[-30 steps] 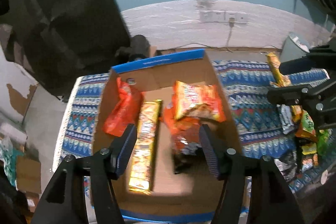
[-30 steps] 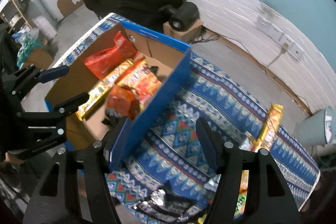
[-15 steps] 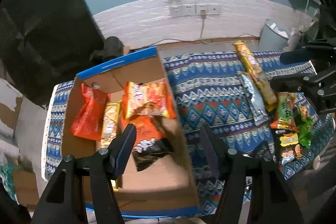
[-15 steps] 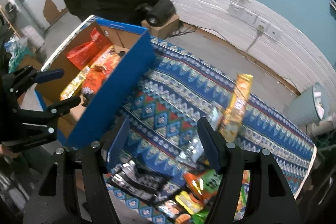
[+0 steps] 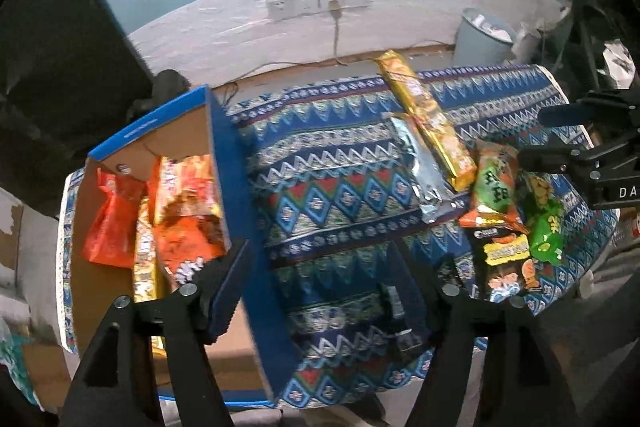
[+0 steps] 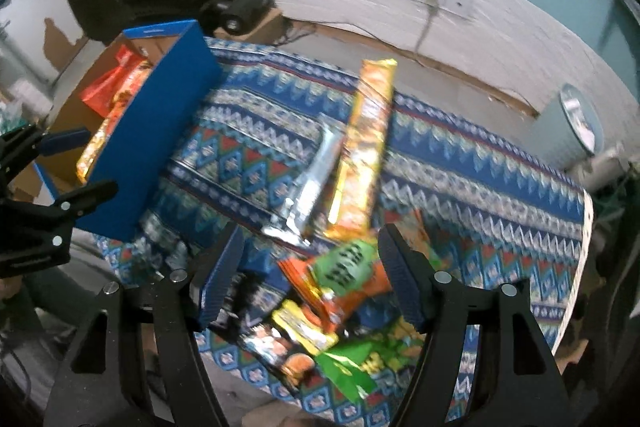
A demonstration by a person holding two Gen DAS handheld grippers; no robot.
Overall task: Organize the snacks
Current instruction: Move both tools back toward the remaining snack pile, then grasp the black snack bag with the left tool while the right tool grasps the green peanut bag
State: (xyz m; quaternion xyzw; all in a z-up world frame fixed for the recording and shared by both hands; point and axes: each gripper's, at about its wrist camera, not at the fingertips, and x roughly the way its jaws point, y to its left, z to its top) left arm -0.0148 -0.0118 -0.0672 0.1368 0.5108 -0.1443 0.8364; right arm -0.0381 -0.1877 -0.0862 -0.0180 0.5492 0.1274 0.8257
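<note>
Box (image 5: 224, 163) holds several packets already; both grippers stand wide and empty. Right gripper (image 6: 310, 273) hangs over the orange-green packet (image 6: 344, 267); advise closing across its middle, clear of the gold bar (image 6: 364, 147) beside it

A patterned blue cloth (image 5: 332, 187) covers the table. Behind it, 4 wall sockets (image 5: 318, 2) sit on a white wall, with a pale bin (image 5: 482, 41) near the corner.

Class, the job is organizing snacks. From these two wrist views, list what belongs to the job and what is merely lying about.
Job:
- cardboard box holding red and orange packets
- long gold packet
- silver packet
- green-and-orange bag
- open left gripper
- open right gripper

Lying about:
- waste bin
- wall sockets
- patterned cloth
</note>
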